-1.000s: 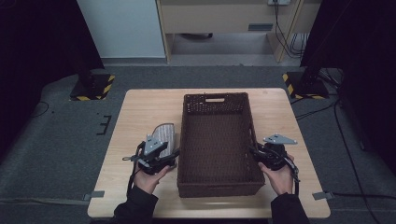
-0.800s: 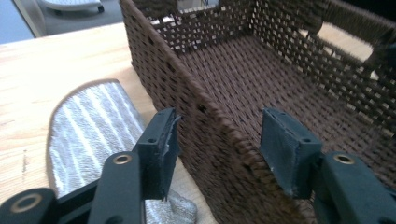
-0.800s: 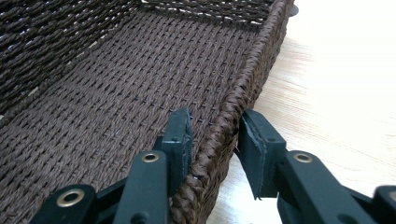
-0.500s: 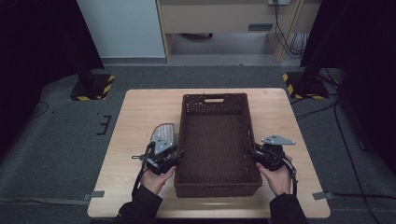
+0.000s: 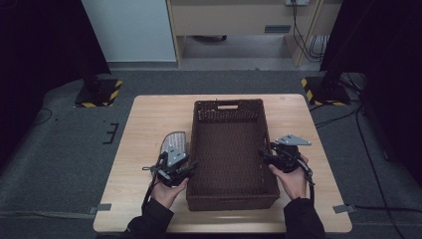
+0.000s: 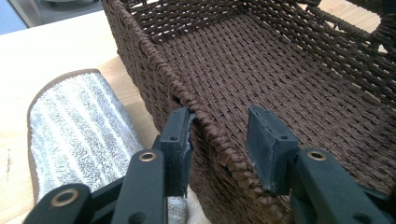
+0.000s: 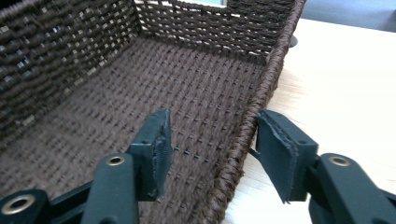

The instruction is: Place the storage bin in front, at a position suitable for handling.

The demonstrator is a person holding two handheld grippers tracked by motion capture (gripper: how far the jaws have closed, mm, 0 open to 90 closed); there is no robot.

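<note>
High view, I count one basket (image 5: 231,149) mid-table, one striped cloth (image 5: 173,143) just left. Left gripper (image 5: 183,169) straddles left rim, jaws apart; right gripper (image 5: 266,155) just opened, right rim between, previously clamped.

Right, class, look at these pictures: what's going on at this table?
A person at a wooden table works a gripper in each hand at an empty brown wicker basket. The left gripper straddles the basket's left rim, outer pad against the weave, inner pad apart from it. The right gripper straddles the right rim and its jaws have just been opening, so the pads stand clear of it. A striped grey cloth lies beside the basket on the left.
</note>
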